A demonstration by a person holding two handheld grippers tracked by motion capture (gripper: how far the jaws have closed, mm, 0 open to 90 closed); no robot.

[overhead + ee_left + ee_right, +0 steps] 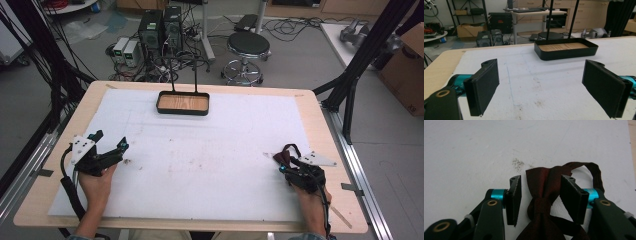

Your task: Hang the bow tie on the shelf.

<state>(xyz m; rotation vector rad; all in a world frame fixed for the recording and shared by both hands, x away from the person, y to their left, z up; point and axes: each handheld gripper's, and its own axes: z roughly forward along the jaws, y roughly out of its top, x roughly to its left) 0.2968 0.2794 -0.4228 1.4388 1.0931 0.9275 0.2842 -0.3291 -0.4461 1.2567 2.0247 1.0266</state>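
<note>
The left claw sits near the worktop's left edge, well left of and nearer the person than the black tray, its jaws spread wide over bare white sheet. The tray, wood-floored with two thin black uprights, stands against the sheet's far edge, and the broad stretch between it and both claws lies open. Far to the tray's right, near the worktop's right edge, the right claw has its jaws part-open around a dark red bow tie, whose strap loops just beyond the right jaw. No writing is legible anywhere.
</note>
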